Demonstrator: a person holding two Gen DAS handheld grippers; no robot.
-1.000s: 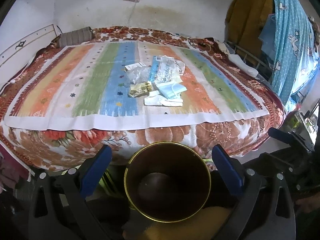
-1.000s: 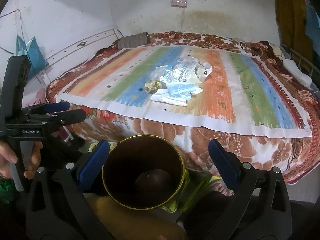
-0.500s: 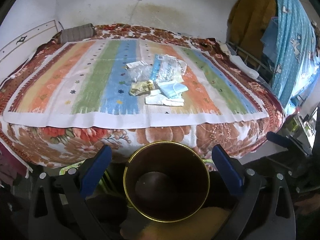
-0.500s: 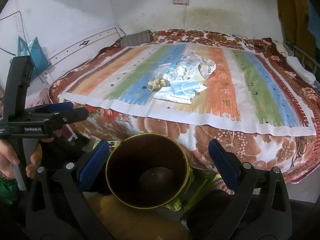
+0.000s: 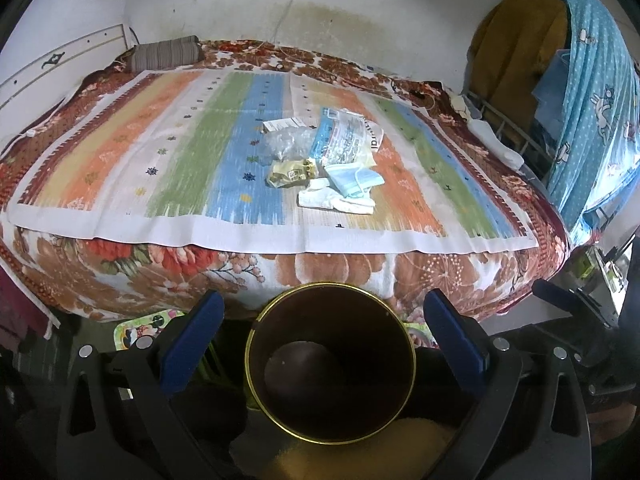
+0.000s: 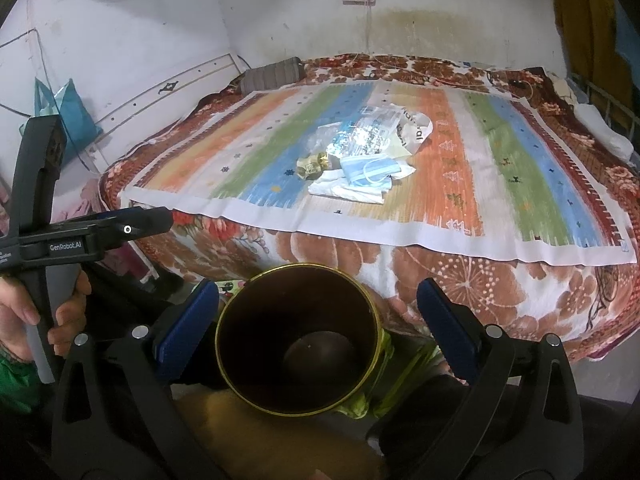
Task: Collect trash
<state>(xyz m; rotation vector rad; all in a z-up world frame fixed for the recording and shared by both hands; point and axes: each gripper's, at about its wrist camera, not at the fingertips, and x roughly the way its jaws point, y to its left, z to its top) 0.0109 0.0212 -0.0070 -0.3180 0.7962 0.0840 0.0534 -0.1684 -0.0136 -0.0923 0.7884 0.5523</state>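
A heap of trash lies mid-bed on the striped mat [image 5: 192, 160]: a blue face mask [image 5: 354, 181], white tissue [image 5: 334, 202], a gold wrapper [image 5: 290, 172], a clear bag [image 5: 290, 140] and a printed packet [image 5: 344, 138]. The right wrist view shows the same mask [image 6: 370, 172] and gold wrapper [image 6: 312, 166]. A dark bin with a gold rim [image 5: 330, 368] [image 6: 298, 340] stands on the floor before the bed. My left gripper [image 5: 325, 336] and right gripper [image 6: 318, 320] both hover open over the bin, holding nothing.
The bed's floral blanket [image 5: 132, 264] hangs down its near side. A striped pillow [image 5: 166, 54] lies at the far left. Blue cloth [image 5: 592, 100] hangs at the right. A hand [image 6: 60, 320] holds the left gripper's handle. A teal bag [image 6: 66, 108] hangs on the left wall.
Both views have shifted slightly, with the bed and the trash heap a little higher in frame. Both grippers stay open and the trash has not moved.
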